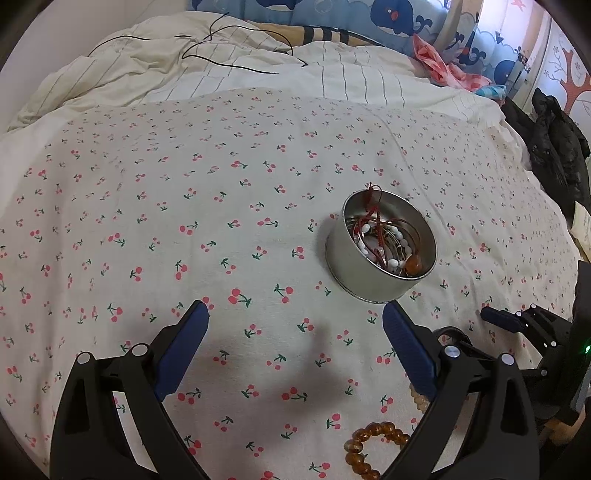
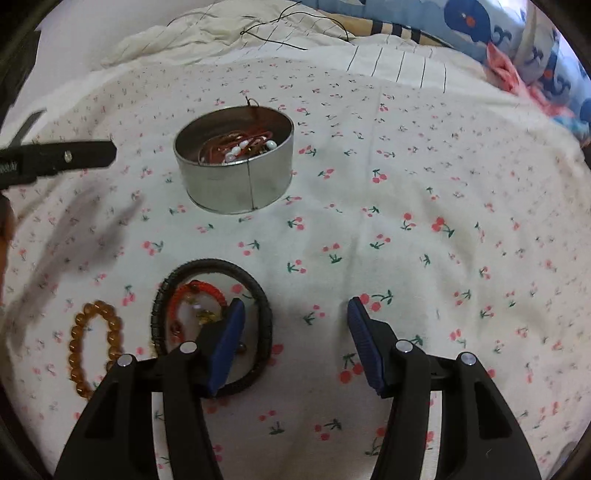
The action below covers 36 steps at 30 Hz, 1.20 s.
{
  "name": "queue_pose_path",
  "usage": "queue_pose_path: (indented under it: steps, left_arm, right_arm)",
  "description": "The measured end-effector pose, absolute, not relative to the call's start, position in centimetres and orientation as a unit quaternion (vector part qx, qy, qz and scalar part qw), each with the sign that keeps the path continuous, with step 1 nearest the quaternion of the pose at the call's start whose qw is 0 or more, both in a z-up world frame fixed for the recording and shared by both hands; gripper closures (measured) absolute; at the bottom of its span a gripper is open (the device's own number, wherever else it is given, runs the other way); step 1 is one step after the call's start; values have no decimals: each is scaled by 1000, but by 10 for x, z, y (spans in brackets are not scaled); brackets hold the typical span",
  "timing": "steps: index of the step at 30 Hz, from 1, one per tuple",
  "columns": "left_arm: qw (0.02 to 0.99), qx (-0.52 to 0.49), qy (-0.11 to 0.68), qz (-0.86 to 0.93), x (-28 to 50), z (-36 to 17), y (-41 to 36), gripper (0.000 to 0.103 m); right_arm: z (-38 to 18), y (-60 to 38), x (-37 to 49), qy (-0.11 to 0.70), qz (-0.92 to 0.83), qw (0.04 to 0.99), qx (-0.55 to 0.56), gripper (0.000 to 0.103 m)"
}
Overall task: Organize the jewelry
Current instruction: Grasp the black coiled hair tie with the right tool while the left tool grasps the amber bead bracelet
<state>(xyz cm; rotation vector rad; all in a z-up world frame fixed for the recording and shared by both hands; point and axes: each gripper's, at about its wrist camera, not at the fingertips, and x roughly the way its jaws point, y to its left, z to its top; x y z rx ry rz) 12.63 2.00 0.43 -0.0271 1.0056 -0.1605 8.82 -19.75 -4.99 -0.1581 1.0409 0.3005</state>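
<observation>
The bedsheet (image 1: pixel 221 192) is white, sprinkled with small pink-red cherries on green stems. The round tin (image 1: pixel 369 269) is plain silver; the jewelry in it (image 1: pixel 384 243) is red cord with white beads and one orange-brown bead. At lower left in the right wrist view lies an amber bead bracelet (image 2: pixel 79 343), beside a black ring (image 2: pixel 266 332) enclosing a red-orange cord bracelet (image 2: pixel 199 291). The tongs (image 2: pixel 295 343) are black with blue pads. At the upper right of the left wrist view, a blue whale-print pillow (image 1: pixel 399 18).
</observation>
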Motion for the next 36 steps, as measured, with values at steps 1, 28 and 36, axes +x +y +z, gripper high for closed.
queue_pose_path:
  steps: [1, 28, 36]
  left_arm:
    - [873, -13, 481, -76, 127, 4, 20, 12]
    - [771, 182, 566, -229, 69, -44, -24, 12]
    - [783, 166, 554, -230, 53, -46, -20, 92]
  right_arm:
    - [-51, -196, 85, 496, 145, 853, -75, 47]
    - [-49, -249, 101, 515, 135, 842, 90, 94]
    - [-62, -240, 100, 525, 114, 843, 30, 93]
